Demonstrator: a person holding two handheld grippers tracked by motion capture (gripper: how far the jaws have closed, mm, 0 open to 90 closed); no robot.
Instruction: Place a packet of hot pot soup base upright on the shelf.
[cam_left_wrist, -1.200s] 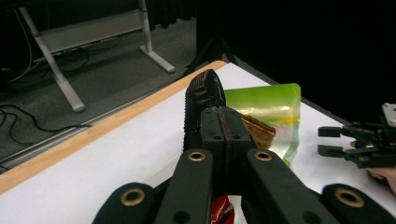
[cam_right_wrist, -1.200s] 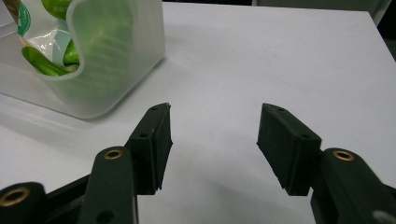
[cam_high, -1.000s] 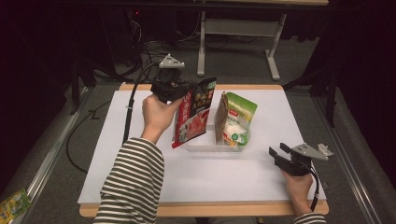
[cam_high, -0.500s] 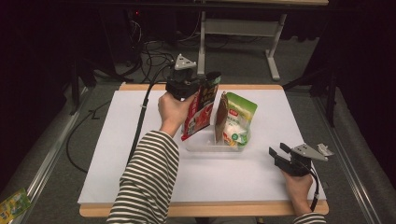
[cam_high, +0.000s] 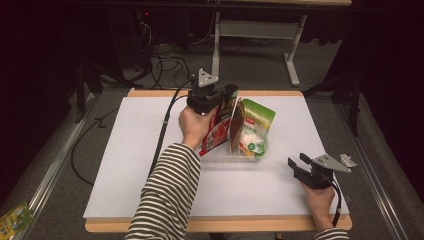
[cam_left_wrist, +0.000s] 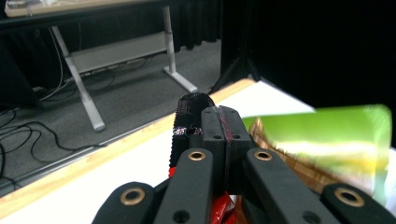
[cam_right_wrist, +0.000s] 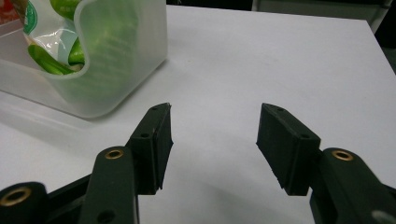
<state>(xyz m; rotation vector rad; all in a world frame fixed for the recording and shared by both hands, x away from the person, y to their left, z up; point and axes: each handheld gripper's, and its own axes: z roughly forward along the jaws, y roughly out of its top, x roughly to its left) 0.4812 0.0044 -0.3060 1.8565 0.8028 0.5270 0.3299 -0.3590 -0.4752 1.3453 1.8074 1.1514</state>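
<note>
- Left claw (cam_high: 226, 95) clamped on the top edge of the red snack bag (cam_high: 216, 134); in the left claw's own view the jaws sit pressed together on the black serrated seal of the bag (cam_left_wrist: 189, 114).
- Change since a second ago: the left hand (cam_high: 194, 125) has carried the bag right and down, from hanging left of the clear plastic bin (cam_high: 235, 159) to its bottom dipping in at the bin's left end.
- Meaning, as a guess: packing step nearly done; bag mostly lowered, release not yet made.
- Red bag look: glossy pouch, red with food print and white patches low down, black strip on top, tilted with the top leaning right toward the other packs.
- Already in the bin: a brown pack (cam_high: 236, 125) standing on edge just right of the red bag, then a green-and-white pouch (cam_high: 254, 131) leaning at the right end.
- Bin sits mid-counter, on the white counter (cam_high: 130, 165), a bit far of centre.
- Right claw (cam_high: 298, 167) rests at the near right of the counter, jaws apart, nothing between them; it has not moved.
- From the right claw's view: the translucent bin corner (cam_right_wrist: 123, 56) with the green pouch (cam_right_wrist: 56, 51) inside, bare counter between the pads.
- Risk guess: tight slot, the red bag could catch on the bin wall or push the brown pack over.
</note>
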